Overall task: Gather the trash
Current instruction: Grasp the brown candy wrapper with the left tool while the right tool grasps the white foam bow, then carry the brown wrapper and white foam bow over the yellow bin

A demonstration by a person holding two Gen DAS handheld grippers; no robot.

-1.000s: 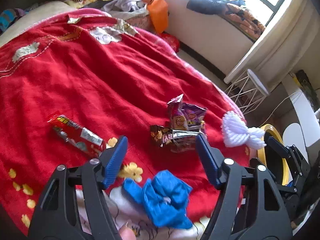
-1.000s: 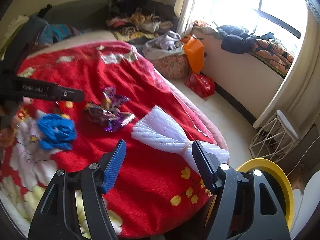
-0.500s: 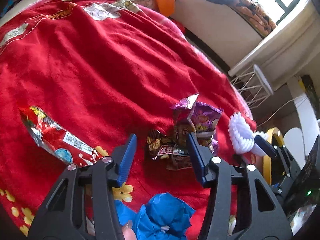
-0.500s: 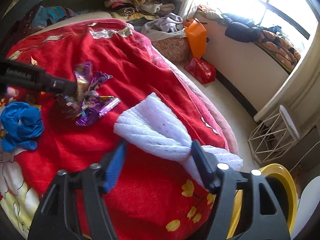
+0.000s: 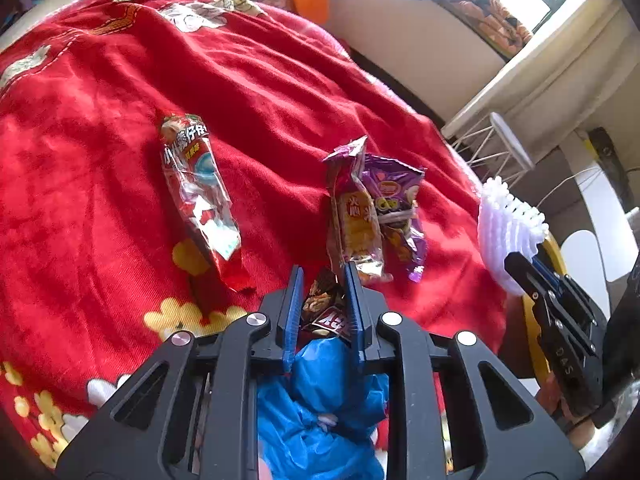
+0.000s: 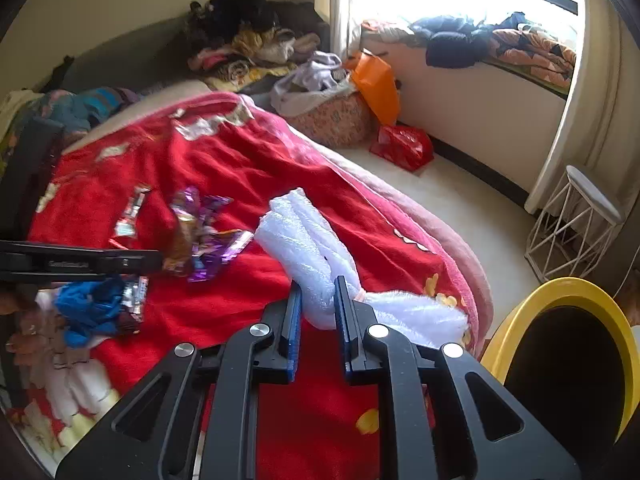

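On the red blanket point(image 5: 120, 200), my left gripper point(image 5: 324, 270) has its jaws closing, the blue pads pressing a brown snack wrapper point(image 5: 320, 308). Beyond it stand a gold and a purple wrapper point(image 5: 372, 216); a red wrapper point(image 5: 200, 196) lies to the left. Crumpled blue plastic point(image 5: 320, 400) lies under the gripper body. My right gripper point(image 6: 318, 280) is closing too, pinching the narrow waist of a white foam net point(image 6: 304, 232) near the bed's edge. The yellow-rimmed bin point(image 6: 560, 292) stands to its right, on the floor.
A white wire stool point(image 6: 576, 224) stands by the curtain. An orange bag point(image 6: 376, 84), a red bag point(image 6: 404, 146) and a laundry basket point(image 6: 332, 120) sit on the floor past the bed. Clothes are piled at the headboard and on the window sill.
Both pairs of jaws went from wide apart to nearly together. The left moved forward past the blue plastic onto the brown wrapper; the right closed on the foam net.
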